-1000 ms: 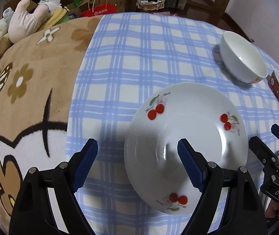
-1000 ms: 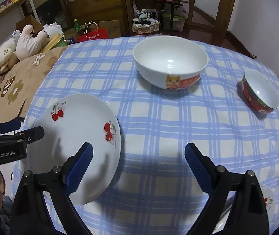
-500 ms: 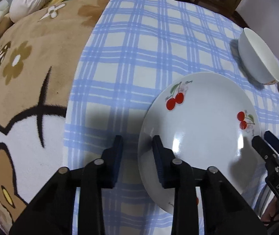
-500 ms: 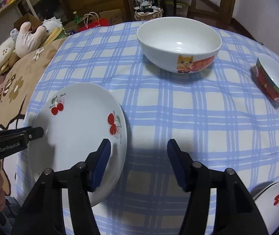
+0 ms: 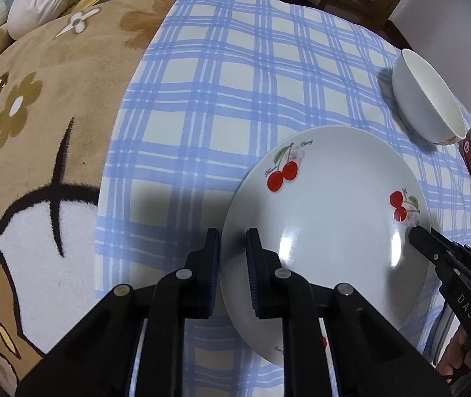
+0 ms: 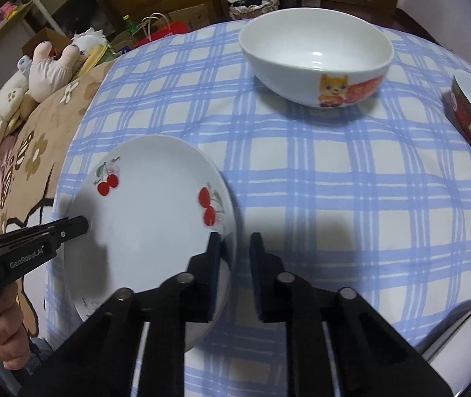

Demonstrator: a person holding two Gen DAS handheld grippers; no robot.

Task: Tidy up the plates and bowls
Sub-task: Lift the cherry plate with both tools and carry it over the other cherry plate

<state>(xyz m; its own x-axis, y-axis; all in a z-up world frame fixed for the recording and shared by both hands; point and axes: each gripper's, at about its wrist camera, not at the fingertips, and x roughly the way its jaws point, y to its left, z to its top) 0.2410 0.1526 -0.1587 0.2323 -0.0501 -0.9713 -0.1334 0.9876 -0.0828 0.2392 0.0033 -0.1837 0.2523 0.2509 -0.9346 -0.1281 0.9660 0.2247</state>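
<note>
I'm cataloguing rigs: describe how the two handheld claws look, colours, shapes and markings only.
Both are black, angular, two-finger tools. The left claw has flat fingers lined with ribbed dark-blue pads and round silver pivot pins on black linkage bars; from the other side its body reads "GenRobot.AI" in white. The right claw is built the same, and its side is marked "DAS". No cables or sleeves show.

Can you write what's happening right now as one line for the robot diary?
left gripper: just closed on cherry plate left rim | right gripper: just closed on right rim | plate: on checked cloth
</note>
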